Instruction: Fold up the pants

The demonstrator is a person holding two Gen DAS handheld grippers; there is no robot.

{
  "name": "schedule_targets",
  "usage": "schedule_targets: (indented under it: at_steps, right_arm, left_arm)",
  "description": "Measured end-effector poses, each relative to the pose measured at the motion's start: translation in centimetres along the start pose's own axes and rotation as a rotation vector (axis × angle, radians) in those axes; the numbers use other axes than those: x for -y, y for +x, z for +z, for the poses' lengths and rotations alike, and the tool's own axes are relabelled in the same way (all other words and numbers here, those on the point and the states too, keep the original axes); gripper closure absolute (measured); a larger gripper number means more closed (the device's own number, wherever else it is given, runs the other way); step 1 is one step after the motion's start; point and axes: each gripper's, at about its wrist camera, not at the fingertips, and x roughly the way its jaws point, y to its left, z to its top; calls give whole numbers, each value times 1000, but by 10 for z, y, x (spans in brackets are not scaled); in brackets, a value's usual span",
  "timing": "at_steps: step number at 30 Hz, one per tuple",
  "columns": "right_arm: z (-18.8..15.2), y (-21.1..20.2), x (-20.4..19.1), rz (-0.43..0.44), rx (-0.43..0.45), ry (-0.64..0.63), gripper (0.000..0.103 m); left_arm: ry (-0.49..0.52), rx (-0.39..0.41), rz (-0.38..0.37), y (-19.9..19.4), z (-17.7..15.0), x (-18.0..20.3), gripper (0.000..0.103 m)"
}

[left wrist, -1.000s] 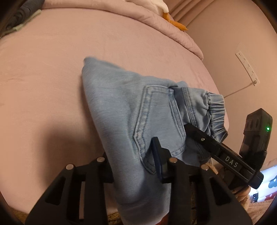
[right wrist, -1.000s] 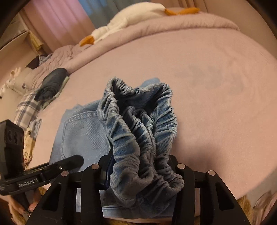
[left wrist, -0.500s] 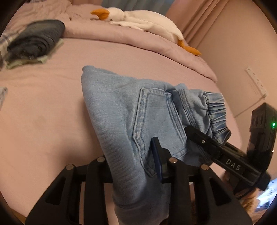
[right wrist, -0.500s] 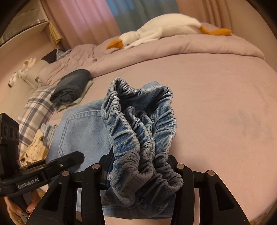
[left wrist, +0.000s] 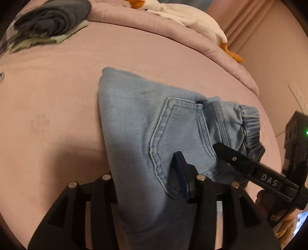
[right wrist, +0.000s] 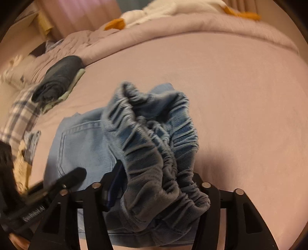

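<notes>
Both views sit just behind their own black fingers, angled down at the pink bed [left wrist: 57, 96] from close range. The left wrist camera looks across the light-blue jeans [left wrist: 134, 119]; the right gripper [left wrist: 231, 155] enters at 4 o'clock. The right wrist camera faces the bunched waistband [right wrist: 154, 138]. Both share the jeans, the folded dark clothes [right wrist: 57, 77] at 10 o'clock and the plush goose [left wrist: 192, 17] at 12.

Light blue denim pants [left wrist: 138, 123] with paler stitching lie on a plain mauve-pink bed [left wrist: 57, 96]. Beyond the pants sit a white plush goose [left wrist: 192, 21] with orange feet, and dark grey-blue folded clothes [right wrist: 57, 78] beside a grey-and-white plaid cloth [right wrist: 21, 115].
</notes>
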Motion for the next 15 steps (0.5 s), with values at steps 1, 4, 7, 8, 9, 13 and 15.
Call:
schedule_targets:
  at_steps: [1,4,7,8,9,13,15]
  right_arm:
    - [-2,0,5,20,2,16,44]
    - [-4,-5,8,32,12,5,44]
    - [-6,-12,6,-1,4,2,42]
    - [-6,-15,5,-16,-2,0,42]
    - [-7,-19,5,-29,-7,-1,39]
    - [-9,-41,3,-49,28,-8,34]
    - [-10,-62,3,-48,80,-12,23]
  left_arm:
    - [-6,2,-4,0,1,-1,56]
    - [-10,-4,11,-5,-2,-2,54]
    - [-12,-13,67,-14,-4,7,50]
    - [-9,-13,76,-18,-5,11,50]
    - [-9,-5,85,-24,-7,13,50]
    - [1,61,109,-54,-19,25,31]
    - [2,107,120,-70,-24,31,21]
